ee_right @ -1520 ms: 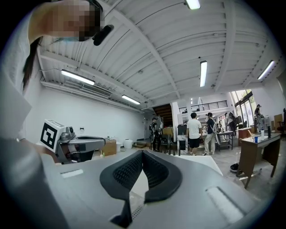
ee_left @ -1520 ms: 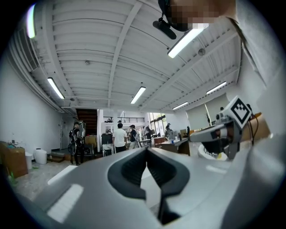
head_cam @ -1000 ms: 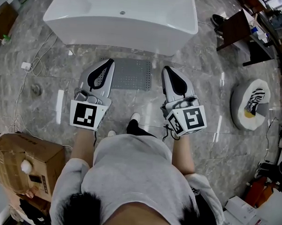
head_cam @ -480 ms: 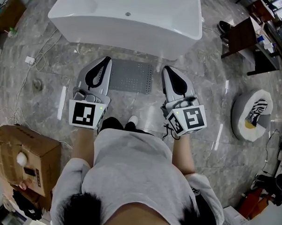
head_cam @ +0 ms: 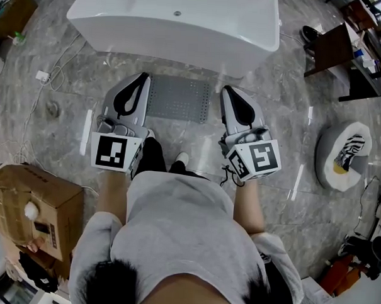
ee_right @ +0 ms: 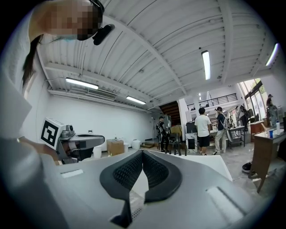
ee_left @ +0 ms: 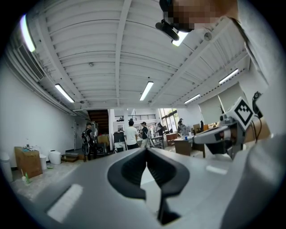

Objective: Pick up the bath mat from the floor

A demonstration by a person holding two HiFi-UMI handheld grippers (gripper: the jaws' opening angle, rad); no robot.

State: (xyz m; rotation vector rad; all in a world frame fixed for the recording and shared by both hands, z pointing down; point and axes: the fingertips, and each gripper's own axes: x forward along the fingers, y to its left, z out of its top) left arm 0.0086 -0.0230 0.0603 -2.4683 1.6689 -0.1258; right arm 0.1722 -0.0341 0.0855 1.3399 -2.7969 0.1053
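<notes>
A grey perforated bath mat (head_cam: 178, 98) lies flat on the marble floor just in front of the white bathtub (head_cam: 177, 21). My left gripper (head_cam: 144, 76) is held above the mat's left edge, jaws shut and empty. My right gripper (head_cam: 225, 90) hovers by the mat's right edge, also shut with nothing in it. Both point toward the tub, well above the floor. In the left gripper view the left gripper (ee_left: 146, 150) has its pads pressed together; the right gripper view shows the right gripper (ee_right: 142, 152) the same way.
A cardboard box (head_cam: 37, 198) stands at the lower left. Cables (head_cam: 39, 78) trail over the floor on the left. A round white cushion with a striped item (head_cam: 342, 152) lies at the right, and dark furniture (head_cam: 336, 54) is at the upper right. People stand far off (ee_left: 131, 136).
The person has stepped a little toward the tub, so mat and tub sit slightly lower and to the right in the head view. Both grippers stay shut, flanking the mat.
</notes>
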